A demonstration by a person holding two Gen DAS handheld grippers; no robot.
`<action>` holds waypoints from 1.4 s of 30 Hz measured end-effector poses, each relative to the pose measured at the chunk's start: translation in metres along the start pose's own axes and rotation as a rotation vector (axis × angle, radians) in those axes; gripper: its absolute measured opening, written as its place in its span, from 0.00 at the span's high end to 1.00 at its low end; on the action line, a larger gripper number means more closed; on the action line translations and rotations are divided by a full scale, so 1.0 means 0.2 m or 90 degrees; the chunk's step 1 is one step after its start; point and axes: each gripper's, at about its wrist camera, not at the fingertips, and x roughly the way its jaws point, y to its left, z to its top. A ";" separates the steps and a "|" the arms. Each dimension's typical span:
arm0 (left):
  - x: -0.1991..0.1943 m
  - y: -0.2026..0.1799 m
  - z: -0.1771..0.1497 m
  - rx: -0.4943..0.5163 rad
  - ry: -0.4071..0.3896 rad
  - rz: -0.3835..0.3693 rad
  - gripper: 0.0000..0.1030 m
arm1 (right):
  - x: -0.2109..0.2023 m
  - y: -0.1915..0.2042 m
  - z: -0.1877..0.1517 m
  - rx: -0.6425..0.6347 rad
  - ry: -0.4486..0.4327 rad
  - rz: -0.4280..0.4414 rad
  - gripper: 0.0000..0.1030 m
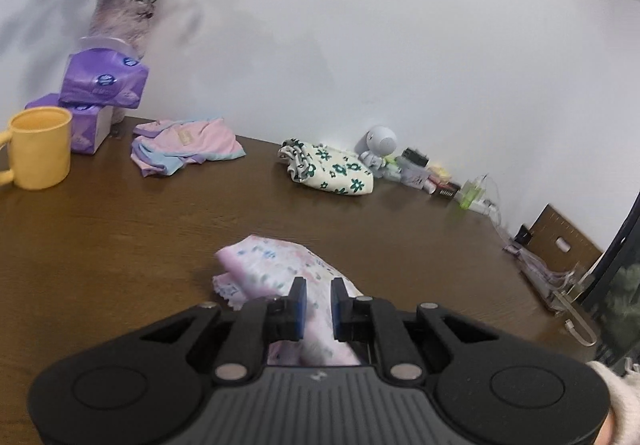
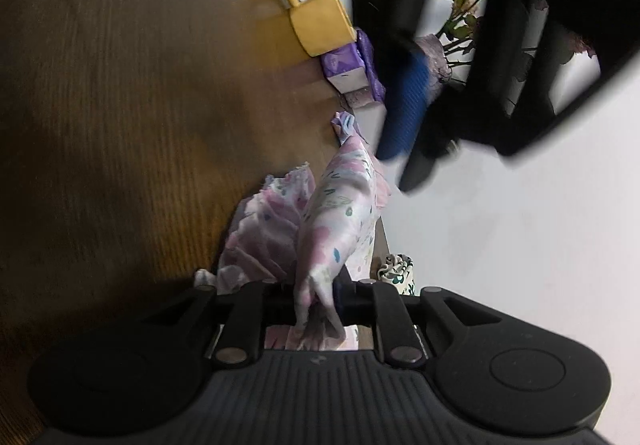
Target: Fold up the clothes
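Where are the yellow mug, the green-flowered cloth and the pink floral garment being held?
yellow mug (image 1: 40, 147), left wrist view, on its side wall.
green-flowered cloth (image 1: 336, 171), left wrist view, on its middle.
pink floral garment (image 2: 340, 221), right wrist view, on the raised fold.

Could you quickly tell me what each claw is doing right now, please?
Left claw: closed on the pink floral cloth.
Right claw: closed on the same cloth, bunched between its fingers.
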 end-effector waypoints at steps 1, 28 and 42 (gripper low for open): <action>0.04 -0.01 0.00 -0.002 0.013 0.013 0.90 | 0.00 0.00 0.00 0.003 0.000 0.003 0.83; 0.21 0.01 -0.11 -0.027 0.075 0.068 0.92 | -0.10 -0.65 -0.68 0.625 -0.015 0.260 0.59; 0.21 -0.03 -0.12 -0.008 0.072 0.095 0.91 | 0.23 -0.66 -0.84 0.867 0.011 0.372 0.74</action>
